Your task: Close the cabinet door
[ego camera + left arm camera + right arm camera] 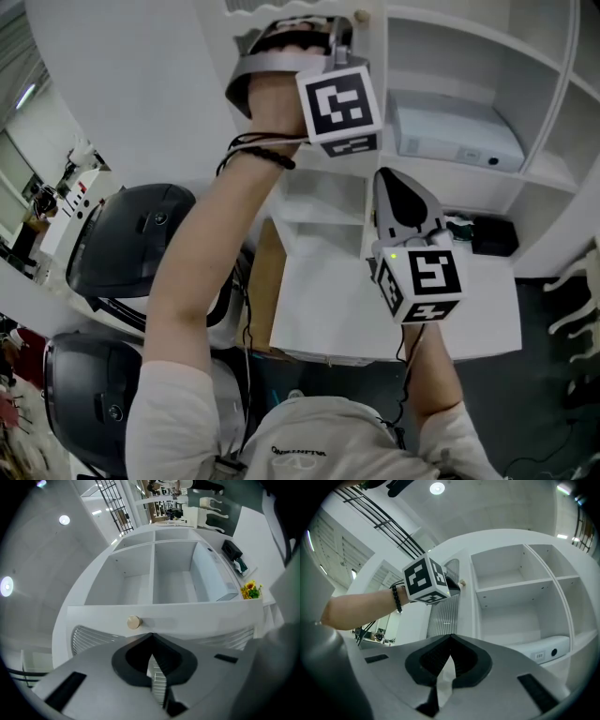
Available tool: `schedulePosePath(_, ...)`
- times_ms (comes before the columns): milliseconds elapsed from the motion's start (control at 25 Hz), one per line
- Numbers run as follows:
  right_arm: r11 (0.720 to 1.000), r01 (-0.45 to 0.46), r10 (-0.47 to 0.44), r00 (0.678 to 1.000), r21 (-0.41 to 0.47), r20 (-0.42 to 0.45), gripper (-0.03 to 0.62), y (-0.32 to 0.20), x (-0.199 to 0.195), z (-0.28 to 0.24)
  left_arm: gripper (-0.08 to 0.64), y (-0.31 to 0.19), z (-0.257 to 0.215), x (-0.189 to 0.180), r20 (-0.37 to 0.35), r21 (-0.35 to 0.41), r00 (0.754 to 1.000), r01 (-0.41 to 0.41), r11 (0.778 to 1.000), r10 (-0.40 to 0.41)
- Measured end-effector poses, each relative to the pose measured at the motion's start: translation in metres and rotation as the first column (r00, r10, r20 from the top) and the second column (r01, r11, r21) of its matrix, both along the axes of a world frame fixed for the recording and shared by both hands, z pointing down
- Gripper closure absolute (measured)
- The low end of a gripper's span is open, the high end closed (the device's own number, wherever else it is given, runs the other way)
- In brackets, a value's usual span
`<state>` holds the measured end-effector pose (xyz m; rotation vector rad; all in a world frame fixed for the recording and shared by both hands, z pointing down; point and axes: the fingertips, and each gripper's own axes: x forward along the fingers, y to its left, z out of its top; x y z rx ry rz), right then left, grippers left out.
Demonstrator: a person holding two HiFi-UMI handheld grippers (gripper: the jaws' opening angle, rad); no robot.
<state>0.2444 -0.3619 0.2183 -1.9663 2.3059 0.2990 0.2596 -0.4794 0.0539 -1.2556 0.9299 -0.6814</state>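
The cabinet door (197, 615) stands swung out from the cabinet (520, 592), whose compartments are exposed; the task is not yet complete. The left tongs (151, 637) are clenched with nothing between them, their tips set at the door's white frame just beside the round knob (133, 622). Whether the tips touch the frame cannot be told. The right tongs (450, 638) are also clenched and empty, and point toward the open compartments. 3 hazards apply. 1: the closed tips may slide along the smooth frame onto the louvred panel (443, 609) and lose the push. 2: the tips may catch on the knob and twist the door. 3: the right tongs may be struck if they lie in the door's swing path.
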Motion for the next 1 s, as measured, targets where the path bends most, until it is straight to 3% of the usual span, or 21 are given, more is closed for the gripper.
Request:
schedulePosePath(320,0.999,-0.007,0.007,1.0,-0.039,0.016,0.581,-0.015,0.001,0.017,0.558,-0.016,-0.001,0.008,-0.026,-0.032,0.999,-0.036,0.999,0.035)
schedulePosePath(480,1.0,-0.018,0.018,1.0,-0.025,0.023,0.581,-0.018,0.004,0.02,0.558,-0.021,-0.003,0.011,-0.085,-0.071,0.992,-0.096,0.993,0.09)
schedulePosePath(1000,0.996,-0.049,0.05,0.999,0.073,-0.012,0.581,-0.061,0.014,0.008,0.558,-0.036,-0.005,0.012,-0.304,-0.131,0.925,-0.279,0.951,0.229)
